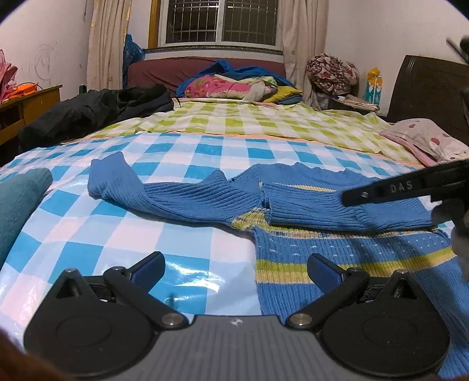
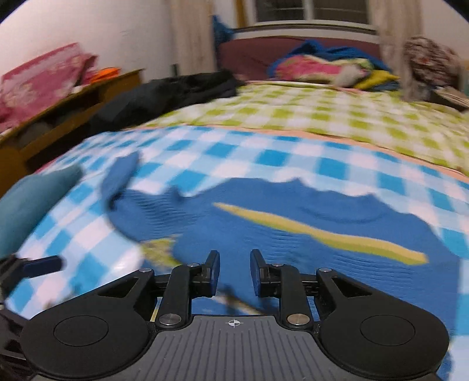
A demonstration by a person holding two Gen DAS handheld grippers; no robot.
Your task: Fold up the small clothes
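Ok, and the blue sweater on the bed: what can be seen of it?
The sweater is small, ribbed blue knit with yellow-green stripes and rows of pale dots. It lies flat on the glossy checked bed cover. One sleeve is folded across the chest; the other stretches out sideways, its cuff lifted slightly. Neither gripper's pads press on it.

Both wrist cams low, close over bed [image 1: 205,234], facing window [image 1: 219,23]; share sweater [image 1: 322,249].
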